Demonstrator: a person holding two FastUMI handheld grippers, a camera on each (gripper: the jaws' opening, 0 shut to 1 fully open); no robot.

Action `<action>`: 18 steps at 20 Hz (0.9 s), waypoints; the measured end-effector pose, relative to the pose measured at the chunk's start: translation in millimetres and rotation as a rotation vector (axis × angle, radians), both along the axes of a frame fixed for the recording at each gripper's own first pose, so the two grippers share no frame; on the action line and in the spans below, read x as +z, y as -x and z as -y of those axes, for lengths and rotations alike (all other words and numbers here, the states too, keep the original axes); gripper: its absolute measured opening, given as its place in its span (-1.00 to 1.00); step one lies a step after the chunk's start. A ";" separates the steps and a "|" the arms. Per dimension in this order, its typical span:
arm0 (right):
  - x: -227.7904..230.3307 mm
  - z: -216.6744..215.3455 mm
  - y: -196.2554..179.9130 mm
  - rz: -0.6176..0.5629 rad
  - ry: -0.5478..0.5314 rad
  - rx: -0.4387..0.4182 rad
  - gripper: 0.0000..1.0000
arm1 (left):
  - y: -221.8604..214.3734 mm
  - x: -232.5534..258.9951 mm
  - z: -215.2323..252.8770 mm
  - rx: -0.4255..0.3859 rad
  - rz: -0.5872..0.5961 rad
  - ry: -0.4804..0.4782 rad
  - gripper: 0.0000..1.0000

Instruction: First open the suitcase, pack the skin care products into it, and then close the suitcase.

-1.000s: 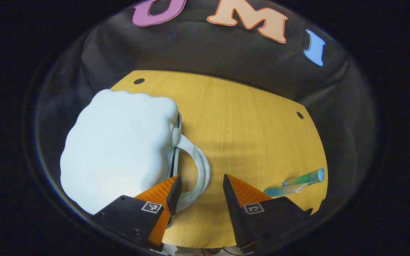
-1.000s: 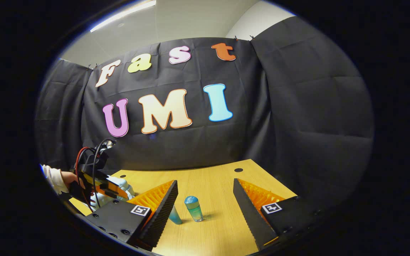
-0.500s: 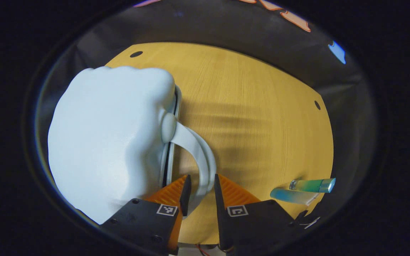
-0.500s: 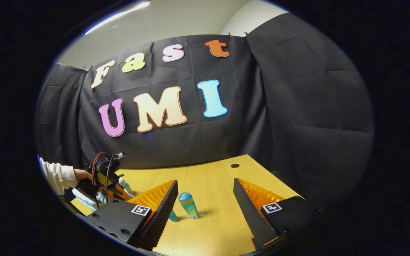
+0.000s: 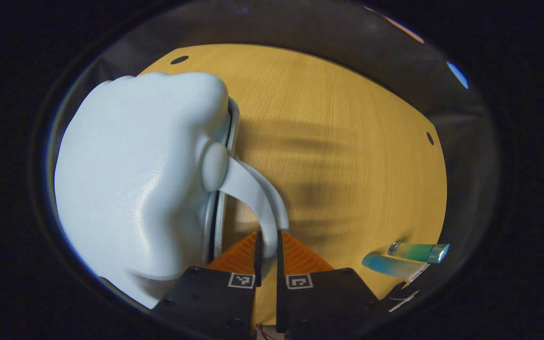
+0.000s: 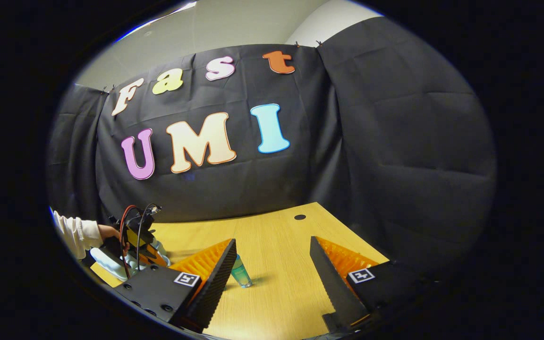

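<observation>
Where the left gripper view looks down, the left gripper (image 5: 267,245) is clamped on the pale blue handle (image 5: 253,189) of the suitcase (image 5: 130,179), both fingers pressing the strap from either side. The suitcase lies closed on the wooden surface (image 5: 347,141), at the left of that view. Near the surface's right edge lie a blue-green bottle (image 5: 418,251) and a tube (image 5: 390,265), just beside each other. No writing on them can be read; the small square markers on the gripper bodies carry only a pattern.

The right gripper view looks level across the surface (image 6: 276,264). The right gripper (image 6: 272,264) hovers with its fingers spread wide, holding nothing. A bottle (image 6: 241,274) stands upright near its left finger. Far left, a white sleeve (image 6: 76,233) and the left gripper (image 6: 135,236) sit over the suitcase (image 6: 106,262).
</observation>
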State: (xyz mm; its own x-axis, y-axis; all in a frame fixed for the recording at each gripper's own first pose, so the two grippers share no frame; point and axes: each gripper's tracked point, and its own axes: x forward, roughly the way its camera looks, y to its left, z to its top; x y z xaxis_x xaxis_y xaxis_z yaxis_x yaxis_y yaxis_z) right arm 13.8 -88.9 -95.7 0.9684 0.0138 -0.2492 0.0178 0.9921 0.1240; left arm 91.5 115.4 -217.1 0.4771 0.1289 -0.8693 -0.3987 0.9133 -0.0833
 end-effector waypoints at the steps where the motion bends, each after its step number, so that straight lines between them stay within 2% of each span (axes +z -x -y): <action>1: -0.7 -0.9 -0.1 0.000 0.003 0.001 0.95 | -1.2 1.7 1.3 -0.018 0.004 -0.003 -0.84; 4: -1.3 -5.9 -0.9 -0.002 0.006 0.010 0.89 | -1.2 14.0 3.7 -0.048 0.022 -0.028 -0.92; 5: -1.3 -7.6 -1.4 -0.002 0.009 0.015 0.95 | -2.0 20.6 5.1 -0.048 0.034 -0.027 -0.94; 7: 0.6 -13.1 -3.8 0.002 0.009 0.025 0.95 | -3.2 39.1 11.6 -0.048 0.077 0.012 -0.94; 8: 1.4 -16.3 -5.0 0.003 0.007 0.032 0.89 | -2.1 51.4 13.5 -0.047 0.098 0.036 -0.95; 9: 1.0 -19.9 -5.4 0.003 0.006 0.042 0.95 | -0.5 66.5 11.9 -0.049 0.119 0.048 -0.94; 12: 4.8 -35.1 -9.7 0.012 0.008 0.074 0.95 | 4.2 114.6 8.9 -0.046 0.205 0.061 -0.94; 13: 5.5 -41.6 -11.2 0.014 0.006 0.088 0.95 | 7.5 130.2 8.2 -0.042 0.233 0.063 -0.88; 15: 5.2 -56.2 -14.4 0.017 0.000 0.120 0.95 | 16.8 162.2 -0.4 -0.033 0.288 0.059 -0.94; 18: 7.3 -79.8 -21.2 0.025 -0.003 0.164 0.95 | 34.8 211.8 -34.6 0.012 0.384 0.040 -0.94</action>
